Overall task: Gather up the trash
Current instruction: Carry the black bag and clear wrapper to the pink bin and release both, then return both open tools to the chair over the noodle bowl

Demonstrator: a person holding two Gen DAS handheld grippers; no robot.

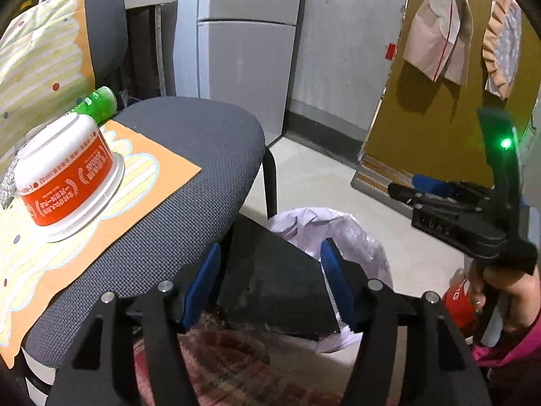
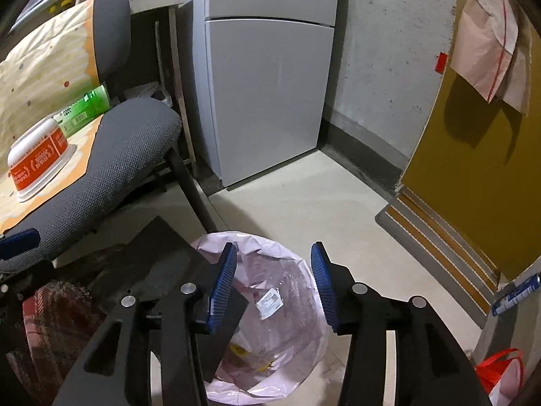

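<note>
Jaws spread on both grippers, empty; right gripper (image 2: pixel 272 282) above bin bag (image 2: pixel 277 308), bare floor (image 2: pixel 304 189) beyond rim.

Woven grey cloth chair seat (image 1: pixel 189 155), thin crinkled plastic bag (image 2: pixel 270 304).

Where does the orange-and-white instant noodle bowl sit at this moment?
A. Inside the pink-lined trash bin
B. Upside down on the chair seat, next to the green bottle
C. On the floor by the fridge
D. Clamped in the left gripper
B: the noodle bowl rests rim-down on the patterned paper on the chair, with the green bottle lying behind it; both grippers are open and empty.
</note>
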